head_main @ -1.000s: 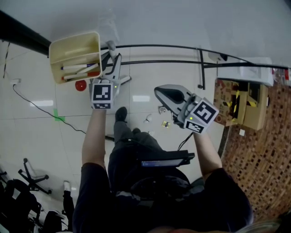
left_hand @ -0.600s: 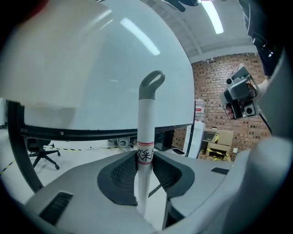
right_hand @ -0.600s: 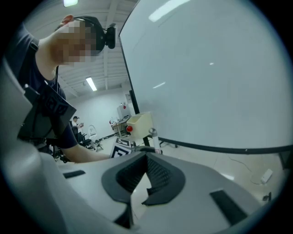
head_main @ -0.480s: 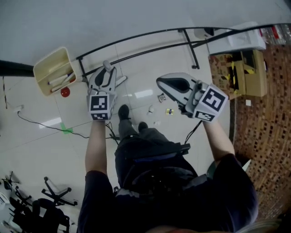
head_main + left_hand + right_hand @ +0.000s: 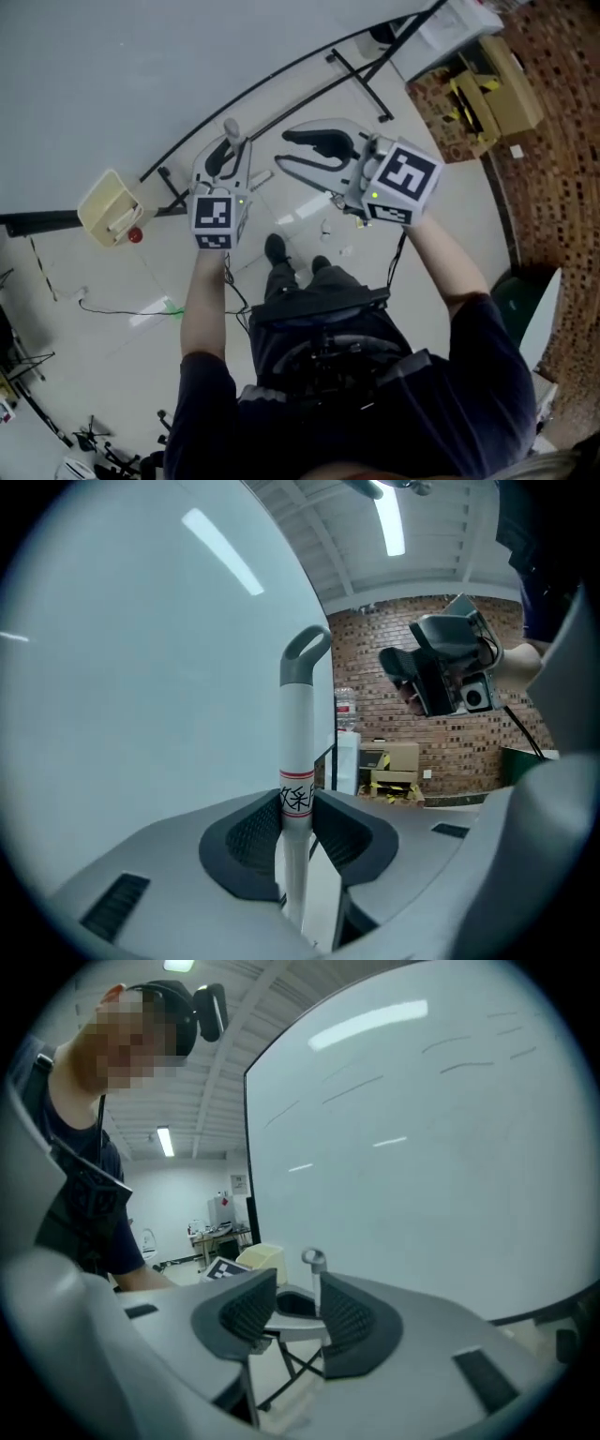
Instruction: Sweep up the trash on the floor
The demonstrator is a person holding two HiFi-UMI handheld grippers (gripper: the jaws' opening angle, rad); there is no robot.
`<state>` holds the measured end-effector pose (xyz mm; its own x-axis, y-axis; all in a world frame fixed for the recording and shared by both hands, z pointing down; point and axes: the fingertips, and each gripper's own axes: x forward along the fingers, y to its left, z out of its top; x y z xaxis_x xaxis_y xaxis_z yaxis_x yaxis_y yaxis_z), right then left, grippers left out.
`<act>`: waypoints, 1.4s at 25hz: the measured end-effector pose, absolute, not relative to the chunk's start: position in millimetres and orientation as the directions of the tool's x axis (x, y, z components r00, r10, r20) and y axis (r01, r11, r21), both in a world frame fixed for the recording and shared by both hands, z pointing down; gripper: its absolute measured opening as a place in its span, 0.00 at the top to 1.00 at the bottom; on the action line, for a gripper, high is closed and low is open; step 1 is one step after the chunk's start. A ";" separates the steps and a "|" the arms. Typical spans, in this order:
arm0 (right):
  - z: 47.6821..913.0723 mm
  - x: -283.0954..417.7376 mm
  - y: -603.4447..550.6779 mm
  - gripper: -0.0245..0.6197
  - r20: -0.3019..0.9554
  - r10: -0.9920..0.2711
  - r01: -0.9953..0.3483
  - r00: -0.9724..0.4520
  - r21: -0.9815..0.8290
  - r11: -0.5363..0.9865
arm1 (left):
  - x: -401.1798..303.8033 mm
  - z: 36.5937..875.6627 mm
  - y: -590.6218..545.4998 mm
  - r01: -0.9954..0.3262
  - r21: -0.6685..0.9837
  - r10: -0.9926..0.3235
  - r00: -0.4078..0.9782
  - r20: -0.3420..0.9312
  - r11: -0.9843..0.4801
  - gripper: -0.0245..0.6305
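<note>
The left claw (image 5: 228, 165) is closed on a white pole (image 5: 298, 747). Its two dark pads press the pole from either side, just below a red-ringed label. The pole stands upright between the pads and rises above the claw to a grey hooked cap (image 5: 307, 652).

The right claw (image 5: 286, 152) has just been opening. Its jaws now stand wide apart, with nothing held and nothing between the pads (image 5: 345, 1318). In the right gripper view, the left claw's marker cube and the pole's grey cap (image 5: 312, 1258) show beyond the gap, well past the pads. The two claws are raised side by side and near each other, the right one a little higher in the head view.

The trash (image 5: 327, 228) is a few small scraps on the pale tiled floor (image 5: 122, 281). It lies underneath the right claw and to the right of the left claw, just ahead of the person's dark shoes (image 5: 275, 249). Neither claw touches it.

A cream bin (image 5: 111, 208) sits on the floor well to the left of the left claw, with a small red thing (image 5: 136, 235) just beside it. A large whiteboard (image 5: 422, 1147) on black legs stands ahead of both claws. A cardboard box (image 5: 514, 89) rests far to the right of the right claw, by a brick wall.
</note>
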<state>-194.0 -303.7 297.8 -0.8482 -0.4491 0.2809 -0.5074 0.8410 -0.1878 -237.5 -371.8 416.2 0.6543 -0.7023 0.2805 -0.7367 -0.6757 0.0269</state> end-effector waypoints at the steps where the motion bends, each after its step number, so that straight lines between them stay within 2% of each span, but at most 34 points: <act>1: 287.6 -189.5 -307.9 0.67 0.269 -0.475 -0.527 -0.838 -0.174 0.832 | -225.3 407.7 -371.1 -0.721 0.015 -0.689 0.669 0.279 -0.693 0.81; 5: 246.7 -171.4 -321.2 0.61 0.210 -0.569 -0.598 -0.795 -0.116 0.793 | -173.0 377.5 -361.4 -0.662 -0.039 -0.644 0.712 0.279 -0.749 0.81; 9: 233.6 -149.1 -320.8 0.61 0.241 -0.616 -0.639 -0.750 -0.022 0.769 | -121.9 355.5 -344.7 -0.590 -0.084 -0.588 0.761 0.275 -0.803 0.81; 10: 232.5 -141.4 -319.7 0.62 0.247 -0.625 -0.646 -0.740 -0.005 0.763 | -111.9 351.5 -341.3 -0.577 -0.091 -0.578 0.769 0.273 -0.811 0.81; 11: 230.8 -132.1 -317.9 0.68 0.247 -0.636 -0.655 -0.731 0.007 0.756 | -101.4 348.2 -337.9 -0.565 -0.099 -0.568 0.777 0.272 -0.819 0.81; 14: 225.5 -98.5 -307.0 0.73 0.236 -0.666 -0.678 -0.708 0.038 0.734 | -66.5 341.7 -324.9 -0.526 -0.119 -0.537 0.796 0.279 -0.842 0.81; 19: 219.7 -39.9 -277.1 0.75 0.226 -0.674 -0.684 -0.703 0.042 0.728 | -6.9 335.8 -295.4 -0.452 -0.142 -0.473 0.828 0.301 -0.881 0.81; 27: 215.8 45.8 -209.0 0.75 0.137 -0.670 -0.676 -0.730 -0.001 0.736 | 77.7 334.4 -230.9 -0.386 -0.188 -0.427 0.853 0.302 -0.903 0.81; 35: 249.1 90.0 -180.2 0.75 0.178 -0.642 -0.650 -0.746 0.016 0.759 | 127.6 365.2 -207.6 -0.323 -0.239 -0.393 0.841 0.372 -0.916 0.81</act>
